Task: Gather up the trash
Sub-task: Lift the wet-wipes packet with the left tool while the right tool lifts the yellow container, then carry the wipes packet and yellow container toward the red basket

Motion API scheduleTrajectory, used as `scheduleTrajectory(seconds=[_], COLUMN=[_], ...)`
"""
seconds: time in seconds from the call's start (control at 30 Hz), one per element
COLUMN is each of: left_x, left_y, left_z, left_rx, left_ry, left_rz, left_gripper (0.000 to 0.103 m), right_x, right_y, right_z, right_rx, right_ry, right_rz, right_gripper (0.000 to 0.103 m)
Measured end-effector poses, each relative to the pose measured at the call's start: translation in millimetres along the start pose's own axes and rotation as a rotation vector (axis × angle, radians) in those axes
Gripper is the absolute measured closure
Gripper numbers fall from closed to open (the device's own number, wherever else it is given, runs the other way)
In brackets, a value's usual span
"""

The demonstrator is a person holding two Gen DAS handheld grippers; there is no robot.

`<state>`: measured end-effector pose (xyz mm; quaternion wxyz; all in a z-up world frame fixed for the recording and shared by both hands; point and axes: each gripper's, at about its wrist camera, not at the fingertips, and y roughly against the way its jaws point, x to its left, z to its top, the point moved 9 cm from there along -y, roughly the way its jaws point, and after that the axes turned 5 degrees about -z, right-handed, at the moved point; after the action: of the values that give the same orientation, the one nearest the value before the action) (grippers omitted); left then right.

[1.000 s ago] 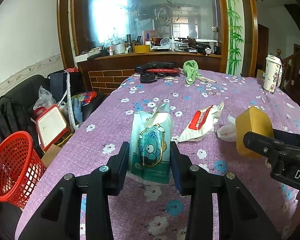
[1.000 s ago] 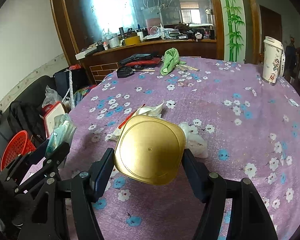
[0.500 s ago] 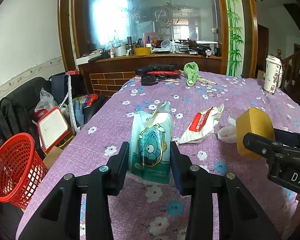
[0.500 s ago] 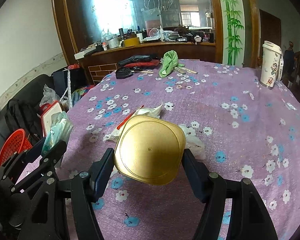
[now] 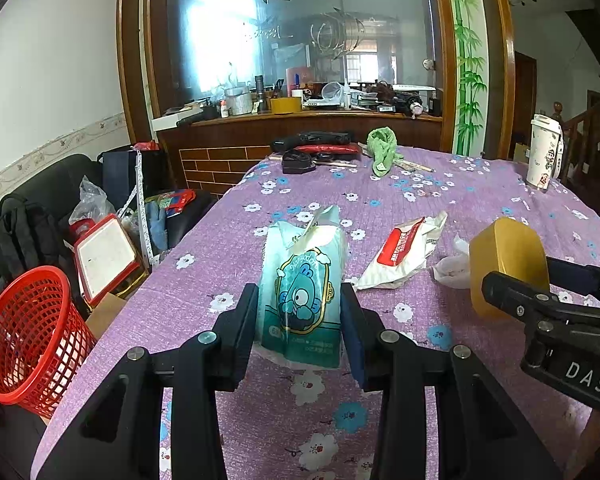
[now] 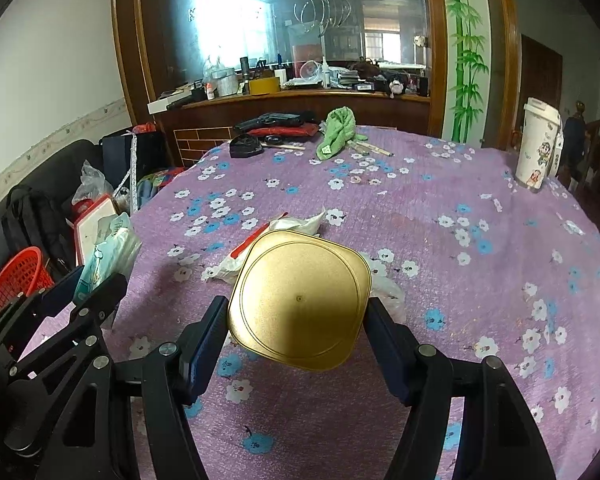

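Above the purple flowered table, the left gripper pinches a pale green tissue pack between its 2 fingers. The right gripper clamps a gold container. A red basket stands beside the table, contents unclear.

crumpled tissue mostly hidden behind gold tin; wrapper print unreadable
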<state>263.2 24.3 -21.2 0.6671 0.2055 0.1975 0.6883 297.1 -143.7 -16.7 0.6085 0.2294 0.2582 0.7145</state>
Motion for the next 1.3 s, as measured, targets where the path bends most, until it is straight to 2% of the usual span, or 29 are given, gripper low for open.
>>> scheduleTrajectory(seconds=[0.77,1.07,1.3], left_x=[1,-1,-8], left_y=[0,-3,12], left_z=[0,4,6], left_rx=[-0.005,-0.003,-0.027], left_ry=[0.004,0.02,-0.009], left_rz=[0.002,-0.03,-0.05], left_gripper=[0.064,0.064,0.064], right_x=[-1,-11,-25], right_y=[4,11,40], right_z=[1,6,-13], right_rx=[-0.022,-0.043,-0.036], right_ry=[0.033,0.042,0.059], right_rz=[-0.057,-0.135,-0.21], right_gripper=[0.03,0.03,0.03])
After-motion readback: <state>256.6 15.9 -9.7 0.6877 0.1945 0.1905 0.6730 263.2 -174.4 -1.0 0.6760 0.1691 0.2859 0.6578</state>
